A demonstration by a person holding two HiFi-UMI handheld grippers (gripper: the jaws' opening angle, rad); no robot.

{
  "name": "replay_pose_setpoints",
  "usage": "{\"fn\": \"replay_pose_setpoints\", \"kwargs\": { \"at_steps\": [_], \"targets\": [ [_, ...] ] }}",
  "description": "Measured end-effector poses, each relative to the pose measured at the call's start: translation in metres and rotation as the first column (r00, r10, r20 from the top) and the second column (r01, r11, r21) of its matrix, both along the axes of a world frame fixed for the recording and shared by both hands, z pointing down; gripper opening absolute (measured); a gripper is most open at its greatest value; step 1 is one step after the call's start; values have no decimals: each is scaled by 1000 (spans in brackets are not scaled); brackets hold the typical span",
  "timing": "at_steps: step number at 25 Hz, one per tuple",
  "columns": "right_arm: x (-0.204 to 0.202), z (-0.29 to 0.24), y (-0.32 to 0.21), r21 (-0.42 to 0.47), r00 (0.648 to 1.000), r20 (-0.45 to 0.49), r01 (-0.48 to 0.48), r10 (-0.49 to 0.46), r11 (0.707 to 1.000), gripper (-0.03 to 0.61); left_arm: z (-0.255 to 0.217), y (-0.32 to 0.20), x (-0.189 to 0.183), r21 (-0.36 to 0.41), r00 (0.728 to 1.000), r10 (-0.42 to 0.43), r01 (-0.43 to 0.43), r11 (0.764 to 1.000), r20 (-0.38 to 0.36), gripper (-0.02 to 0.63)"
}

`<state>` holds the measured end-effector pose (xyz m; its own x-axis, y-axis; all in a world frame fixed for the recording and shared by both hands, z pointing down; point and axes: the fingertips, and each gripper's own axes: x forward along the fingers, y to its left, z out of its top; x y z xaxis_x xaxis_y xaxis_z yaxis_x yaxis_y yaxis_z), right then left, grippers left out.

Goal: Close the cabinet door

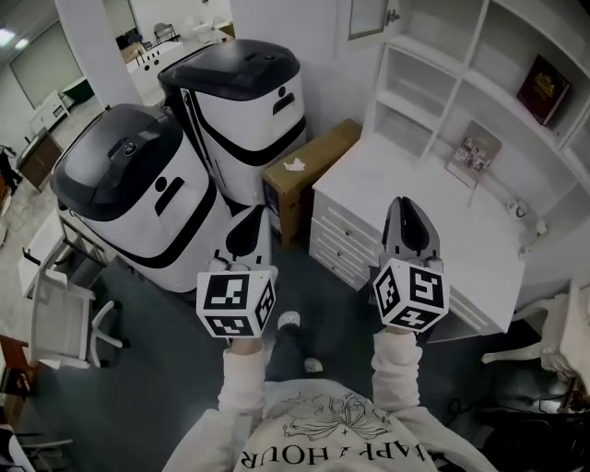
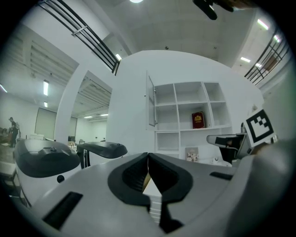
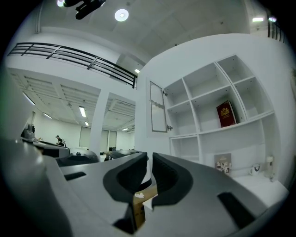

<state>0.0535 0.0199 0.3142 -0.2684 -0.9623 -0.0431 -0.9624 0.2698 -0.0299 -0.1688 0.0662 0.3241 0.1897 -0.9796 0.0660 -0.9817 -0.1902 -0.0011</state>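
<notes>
The cabinet door (image 1: 369, 18) is a white framed panel that stands swung open at the left end of the white wall shelves (image 1: 479, 64). It also shows in the left gripper view as the door (image 2: 151, 102) and in the right gripper view as the door (image 3: 157, 112), with a small knob. Both grippers are held low in front of me, well short of the door. My left gripper (image 1: 247, 230) (image 2: 148, 155) is shut and holds nothing. My right gripper (image 1: 408, 221) (image 3: 150, 155) points at the desk, its jaws together but for a thin slit, also holding nothing.
A white desk with drawers (image 1: 369, 184) stands under the shelves. A red book (image 1: 544, 88) and a photo frame (image 1: 475, 152) sit on the shelves. Two big white-and-black machines (image 1: 138, 194) (image 1: 244, 92) and a cardboard box (image 1: 304, 171) stand to the left. A white chair (image 1: 55, 313) is at the far left.
</notes>
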Motion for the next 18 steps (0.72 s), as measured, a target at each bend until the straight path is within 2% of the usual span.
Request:
{"fn": "replay_pose_setpoints", "kwargs": {
  "at_steps": [10,18],
  "targets": [
    [-9,5,-66,-2,1000,-4,-2,2,1000,28,6,-68,-7,-5,1000,9,-9,1000,-8,5],
    [-28,-5,-134,27,1000,-8,-15,15,1000,28,-3,-140,-26,21,1000,28,-28,999,-7,5]
  ]
}}
